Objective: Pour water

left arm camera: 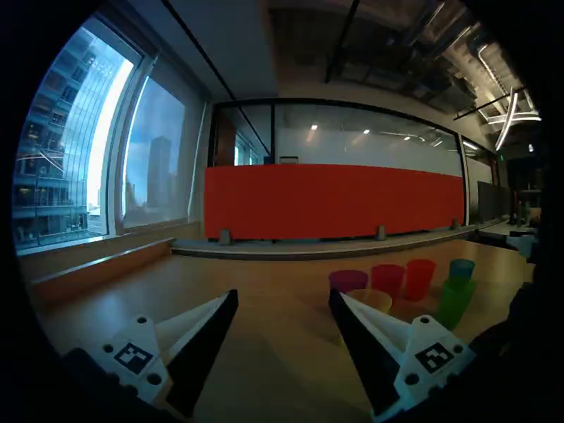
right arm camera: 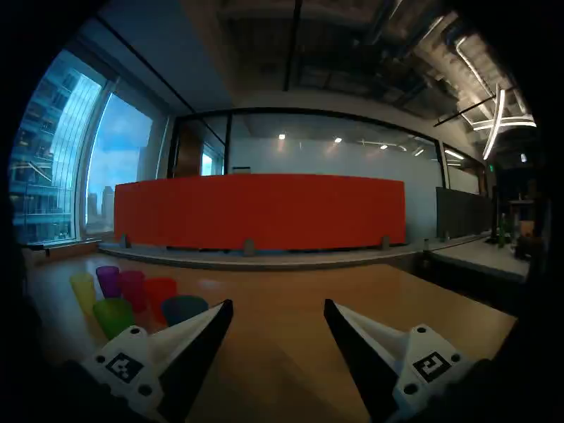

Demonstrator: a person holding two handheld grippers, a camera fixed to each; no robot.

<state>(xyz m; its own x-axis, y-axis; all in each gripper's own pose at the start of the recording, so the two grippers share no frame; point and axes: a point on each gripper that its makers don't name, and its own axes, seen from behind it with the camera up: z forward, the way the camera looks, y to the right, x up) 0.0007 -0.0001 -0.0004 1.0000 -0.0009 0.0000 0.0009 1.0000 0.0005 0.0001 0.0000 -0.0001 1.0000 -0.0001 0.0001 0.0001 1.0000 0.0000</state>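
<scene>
Gaping empty, left tongs [left arm camera: 282, 292] and right tongs [right arm camera: 278, 303] hover above glossy wooden table [left arm camera: 282, 374] near tapered cups [left arm camera: 388, 278].

Translucent purple plastic cup [left arm camera: 348, 279], yellow cup [left arm camera: 370, 299], magenta cup [left arm camera: 388, 277], red cup [left arm camera: 419, 277], green cup [left arm camera: 455, 299], teal cup [left arm camera: 462, 268], tan wooden tabletop [left arm camera: 211, 275], far red partition panel [left arm camera: 331, 201], left gripper [left arm camera: 282, 292] and right gripper [right arm camera: 277, 303] white with black inner faces, black-and-white square markers [left arm camera: 134, 356].

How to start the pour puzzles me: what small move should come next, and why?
Probably swing the left gripper toward the cluster of cups: it and the right gripper are open and empty over the table, and the yellow cup stands past its right finger.
</scene>
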